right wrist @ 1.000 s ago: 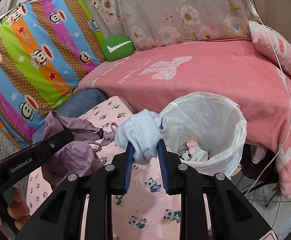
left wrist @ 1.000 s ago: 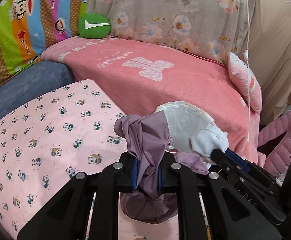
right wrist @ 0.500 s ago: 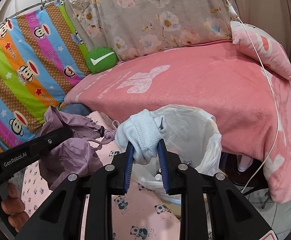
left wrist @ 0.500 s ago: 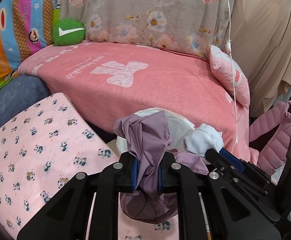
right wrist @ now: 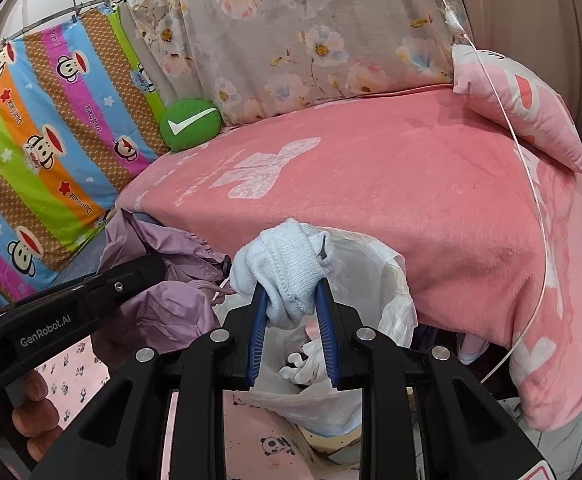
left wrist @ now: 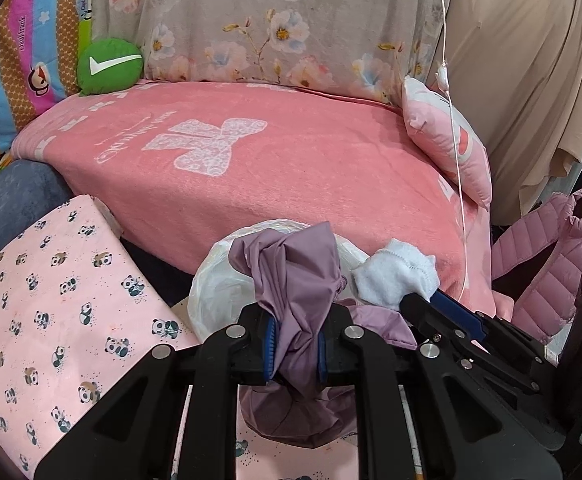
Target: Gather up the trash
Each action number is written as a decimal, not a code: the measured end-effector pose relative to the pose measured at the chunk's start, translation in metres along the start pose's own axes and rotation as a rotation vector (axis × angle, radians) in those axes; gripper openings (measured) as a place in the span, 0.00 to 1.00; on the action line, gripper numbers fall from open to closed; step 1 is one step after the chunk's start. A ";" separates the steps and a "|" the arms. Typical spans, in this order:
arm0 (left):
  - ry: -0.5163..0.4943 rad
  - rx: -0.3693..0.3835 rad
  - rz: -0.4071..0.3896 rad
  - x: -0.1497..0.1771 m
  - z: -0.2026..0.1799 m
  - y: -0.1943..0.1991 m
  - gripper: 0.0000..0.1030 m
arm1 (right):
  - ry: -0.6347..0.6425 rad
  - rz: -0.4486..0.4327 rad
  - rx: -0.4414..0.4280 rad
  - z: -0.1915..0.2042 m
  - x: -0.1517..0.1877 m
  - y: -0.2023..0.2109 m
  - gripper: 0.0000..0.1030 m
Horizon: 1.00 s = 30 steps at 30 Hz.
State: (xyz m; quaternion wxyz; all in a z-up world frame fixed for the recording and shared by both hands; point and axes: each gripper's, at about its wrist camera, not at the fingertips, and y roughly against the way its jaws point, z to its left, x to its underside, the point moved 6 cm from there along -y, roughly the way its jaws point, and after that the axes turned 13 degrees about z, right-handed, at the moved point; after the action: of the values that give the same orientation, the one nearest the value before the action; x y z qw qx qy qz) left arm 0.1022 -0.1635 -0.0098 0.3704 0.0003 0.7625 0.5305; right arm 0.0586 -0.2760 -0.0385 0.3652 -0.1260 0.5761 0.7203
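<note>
Right gripper (right wrist: 291,312) is clamping a white knit sock (right wrist: 287,268), jaws pinching its lower end so the bulk is bulging up above the pads. Left gripper (left wrist: 295,348) is clenching a wad of purple fabric (left wrist: 295,280), which is hanging both above and below the jaws.

Key relation: the white trash bag (right wrist: 391,300) is sitting directly ahead of and below the right gripper, mouth open and facing up, with white scraps already lying inside. The sock is hanging right over the near rim. From the left wrist view the bag (left wrist: 219,288) is just beyond the purple wad, mostly hidden by it. Both are close, but the right one is looking better lined up over the opening. The two grippers are working side by side, left one crossing into the right view (right wrist: 91,300).

Versus a second ago: the bag is now sitting closer under both grippers, partly hidden behind the right jaws, where before it was standing clear to the right. Pink blanket (right wrist: 371,200) is filling more of the view. Both grips are looking unchanged.
</note>
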 end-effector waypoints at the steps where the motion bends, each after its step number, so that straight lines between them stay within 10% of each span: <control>1: -0.001 0.001 0.000 -0.002 0.000 -0.002 0.15 | 0.001 0.001 0.001 0.000 0.000 -0.001 0.24; 6: 0.008 0.025 0.008 -0.010 0.001 -0.014 0.19 | -0.007 0.020 -0.007 -0.005 -0.007 -0.013 0.25; 13: 0.058 0.000 -0.054 -0.019 0.017 -0.009 0.70 | -0.002 0.043 0.003 -0.005 -0.015 -0.027 0.26; 30: 0.123 -0.130 -0.058 -0.002 0.050 0.009 0.73 | 0.064 0.050 0.002 0.021 -0.017 -0.033 0.35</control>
State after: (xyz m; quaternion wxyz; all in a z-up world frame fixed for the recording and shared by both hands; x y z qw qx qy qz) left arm 0.1289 -0.1200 -0.0097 0.3372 -0.0785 0.7474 0.5670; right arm 0.0974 -0.2609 -0.0460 0.3286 -0.1342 0.5913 0.7241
